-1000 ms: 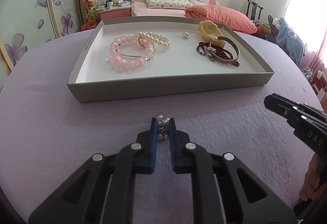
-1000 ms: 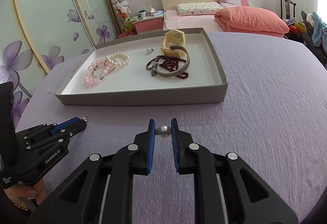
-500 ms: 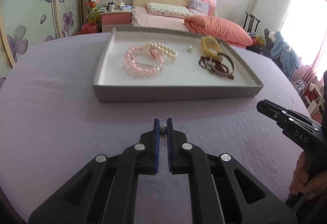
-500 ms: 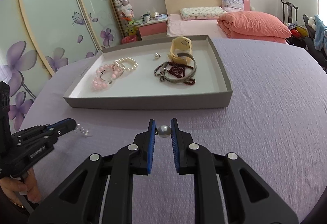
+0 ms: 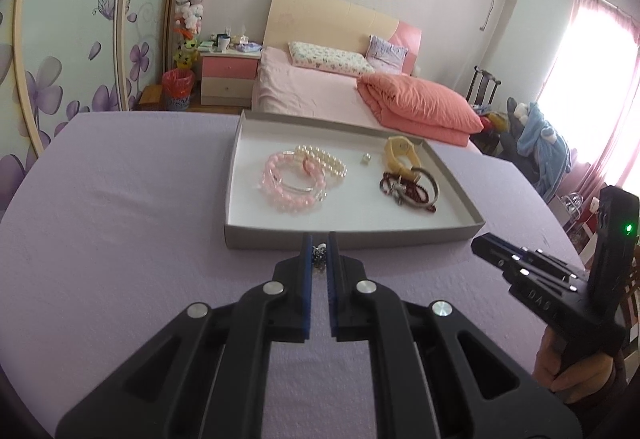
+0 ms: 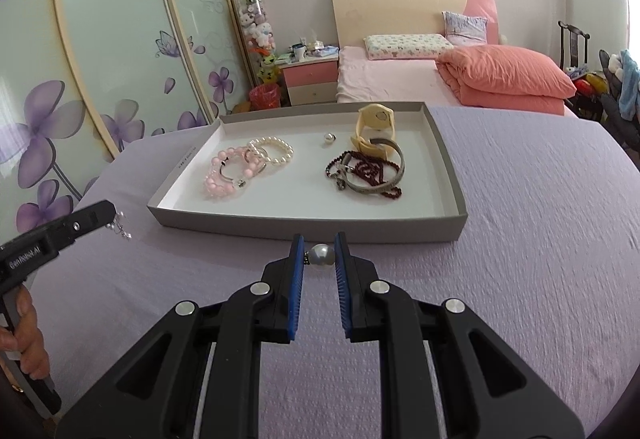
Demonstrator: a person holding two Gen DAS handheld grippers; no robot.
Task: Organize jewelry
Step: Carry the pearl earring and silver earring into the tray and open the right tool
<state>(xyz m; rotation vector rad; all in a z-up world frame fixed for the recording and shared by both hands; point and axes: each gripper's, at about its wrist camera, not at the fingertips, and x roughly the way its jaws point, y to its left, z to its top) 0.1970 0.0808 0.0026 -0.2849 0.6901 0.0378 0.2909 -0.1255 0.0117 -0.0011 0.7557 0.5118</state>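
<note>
A grey tray (image 5: 352, 239) (image 6: 308, 229) with a white floor sits on the purple table. It holds pink bead bracelets (image 5: 292, 183), a pearl bracelet (image 5: 324, 159), a single pearl earring (image 5: 366, 158), a yellow watch (image 5: 402, 153) and dark red beads with a metal bangle (image 5: 412, 189). My left gripper (image 5: 319, 253) is shut on a small silver beaded earring (image 5: 319, 257), held above the table before the tray's near wall; it also shows dangling in the right wrist view (image 6: 120, 229). My right gripper (image 6: 319, 253) is shut on a pearl earring (image 6: 322, 255), also before the tray.
The purple tablecloth (image 5: 120, 239) spreads around the tray. A bed with an orange quilt (image 5: 416, 107) stands behind the table. A patterned wardrobe (image 6: 100, 59) runs along the left. A chair and clothes (image 5: 536, 147) are at the right.
Both grippers have risen and pulled back from the tray while keeping hold of their earrings. The tray looks smaller and farther away now.
</note>
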